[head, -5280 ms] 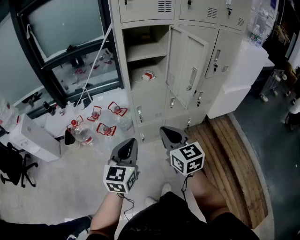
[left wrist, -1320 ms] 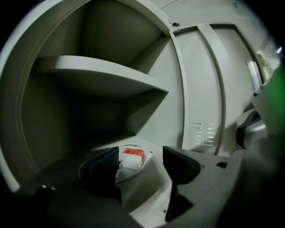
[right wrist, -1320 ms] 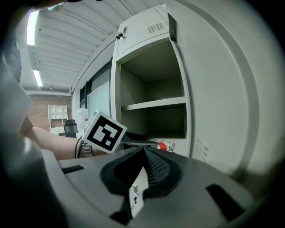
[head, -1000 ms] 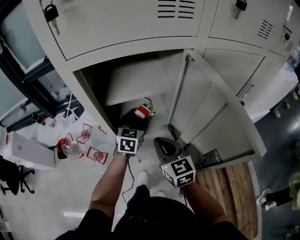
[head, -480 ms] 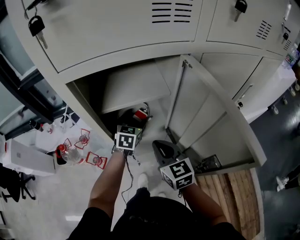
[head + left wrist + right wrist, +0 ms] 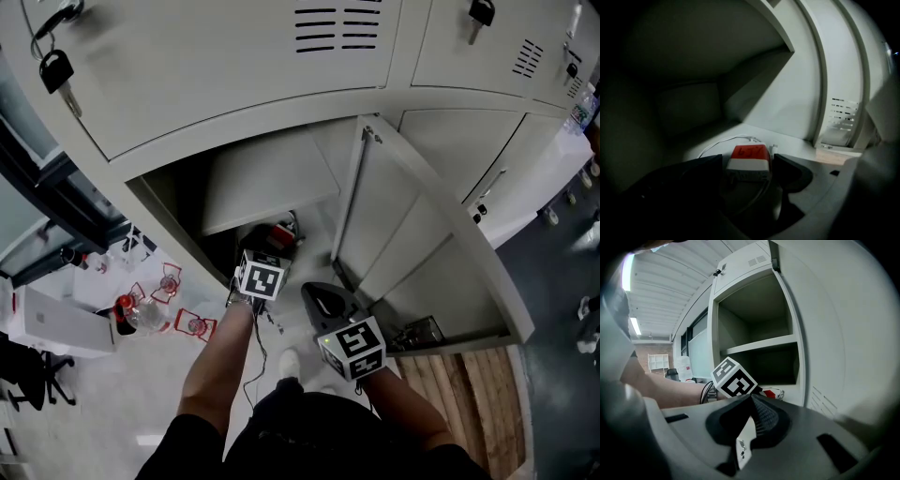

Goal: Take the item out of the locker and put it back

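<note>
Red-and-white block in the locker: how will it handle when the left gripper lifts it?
The red-and-white block looks boxy and rigid, so it probably grips flat and won't roll. Its white cable lies looped behind it, likely floppy, and may trail or snag. It seems small, so probably light.

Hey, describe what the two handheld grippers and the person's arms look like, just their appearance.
The left gripper and right gripper have dark grey tapered bodies with black jaws; the right one's pads are ribbed. Each carries a white cube with black square markers: left cube, right cube. A thin black cable runs along the left forearm. Both forearms are bare of sleeves, and the clothing lower down is dark.
</note>
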